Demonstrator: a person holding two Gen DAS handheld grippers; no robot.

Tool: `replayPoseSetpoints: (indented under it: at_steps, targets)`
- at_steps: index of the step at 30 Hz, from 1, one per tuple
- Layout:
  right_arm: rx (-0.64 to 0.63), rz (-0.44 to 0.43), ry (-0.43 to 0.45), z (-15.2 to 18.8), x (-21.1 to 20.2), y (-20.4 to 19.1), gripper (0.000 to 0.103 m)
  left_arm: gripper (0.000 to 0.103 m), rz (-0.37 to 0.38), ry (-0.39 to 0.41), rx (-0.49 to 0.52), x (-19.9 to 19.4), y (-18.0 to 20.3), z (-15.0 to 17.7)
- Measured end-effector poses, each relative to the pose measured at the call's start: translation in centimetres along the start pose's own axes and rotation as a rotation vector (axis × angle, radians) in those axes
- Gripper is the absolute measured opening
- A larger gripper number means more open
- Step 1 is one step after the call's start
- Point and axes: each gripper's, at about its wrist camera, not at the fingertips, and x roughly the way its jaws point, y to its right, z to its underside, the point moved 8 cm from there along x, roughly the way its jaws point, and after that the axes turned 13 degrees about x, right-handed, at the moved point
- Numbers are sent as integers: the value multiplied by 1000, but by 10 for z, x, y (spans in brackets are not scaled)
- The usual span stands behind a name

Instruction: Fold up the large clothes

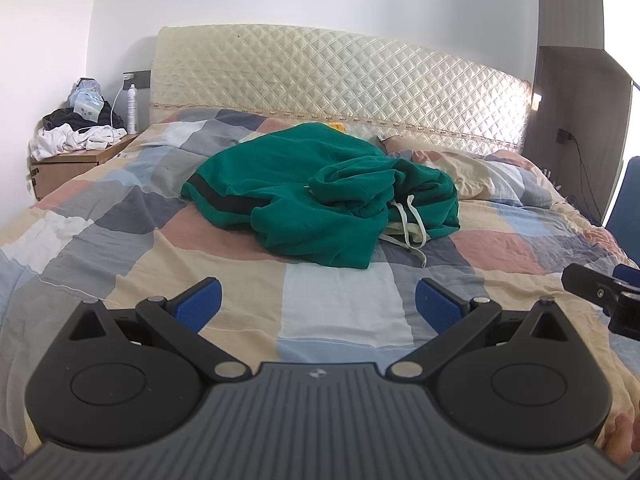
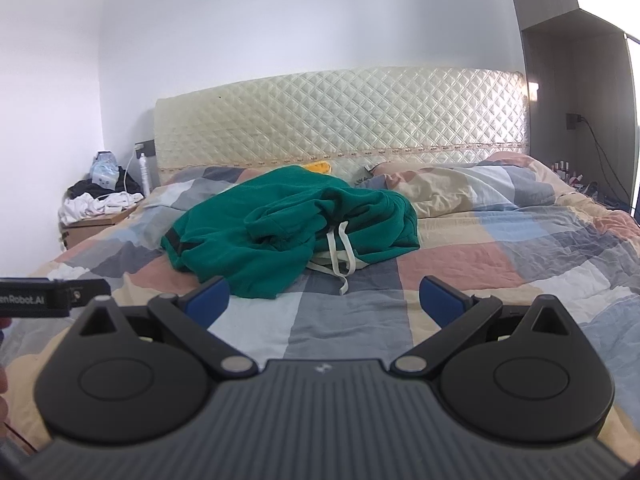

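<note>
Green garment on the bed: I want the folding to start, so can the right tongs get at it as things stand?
Probably yes: the right tongs stand open, with only bare patchwork bedspread between them and the green garment.

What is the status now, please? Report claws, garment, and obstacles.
Left claw open, right claw open, both empty. Green garment crumpled on bed, untouched. Nothing in the way.

the left gripper point(image 1: 318, 306) hangs low over a patchwork bedspread point(image 1: 340, 308), its blue pads point(image 1: 438, 306) spread wide with nothing between them. further up the bed lies a crumpled green garment point(image 1: 312, 196) with a dark stripe and pale drawstrings point(image 1: 412, 220). part of the right gripper point(image 1: 600, 296) pokes in at the right edge; its jaws are hard to read. a cluttered nightstand point(image 1: 68, 164) stands at left.
</note>
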Motion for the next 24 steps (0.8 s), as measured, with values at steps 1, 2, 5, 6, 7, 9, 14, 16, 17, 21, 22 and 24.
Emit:
replayPoseSetpoints:
  at_steps: [1, 2, 5, 6, 7, 9, 14, 16, 17, 21, 22, 24]
  targets:
    - [-2, 1, 4, 0, 0, 0, 103, 103, 2, 0, 0, 0, 0, 1]
    - [-3, 2, 6, 0, 0, 0, 103, 103, 4, -2, -2, 1, -1, 1]
    - [-4, 2, 6, 1, -1, 0, 103, 103, 17, -10, -13, 5, -2, 3]
    - [-4, 2, 7, 1, -1, 0, 103, 103, 18, -13, -14, 6, -2, 4]
    - [-5, 2, 8, 1, -1, 0, 103, 103, 18, -17, -14, 8, -2, 4]
    - [-7, 7, 9, 0, -1, 0, 103, 103, 19, -26, -12, 12, -1, 4]
    - [3, 7, 7, -1, 0, 1, 103, 103, 23, -33, -1, 19, 3, 1]
    - [7, 10, 5, -1, 1, 2, 103, 103, 25, -38, 1, 23, 4, 0]
    - [9, 11, 3, -1, 3, 2, 103, 103, 29, -38, 1, 24, 4, -1]
    - [19, 15, -21, 0, 11, 4, 103, 103, 45, -56, -1, 38, 4, -8]
    - [23, 15, -27, -2, 15, 4, 103, 103, 49, -61, -3, 42, 3, -10]
    - [40, 3, -37, -7, 23, 4, 103, 103, 58, -70, -17, 52, 0, -17]
